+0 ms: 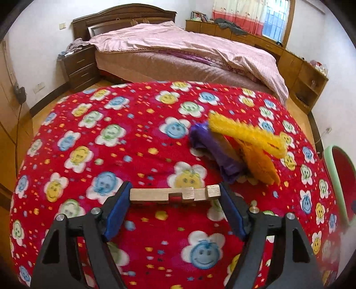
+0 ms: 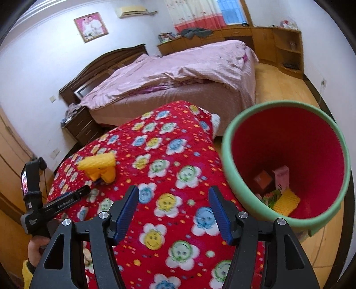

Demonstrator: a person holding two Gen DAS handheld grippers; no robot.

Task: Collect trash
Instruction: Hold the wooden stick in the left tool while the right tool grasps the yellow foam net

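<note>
Here, in the left wrist view, the left claw [image 1: 175, 195] clamps one notched pale wooden block [image 1: 174, 194] between its blue pads, above the red flower-print blanket on the table [image 1: 93, 142]; one crumpled yellow-and-purple wrapper pile [image 1: 238, 151] lies just beyond to the right. In the right wrist view, the right claw [image 2: 174, 211] gapes empty, and one green-rimmed red trash bin [image 2: 233, 164] holding about four scraps stands near its right.

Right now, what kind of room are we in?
It looks like a bedroom in someone's home. There is a big bed with a pink cover, a small bedside drawer chest, and a curtained window. A wedding-style photo hangs on the wall.
</note>
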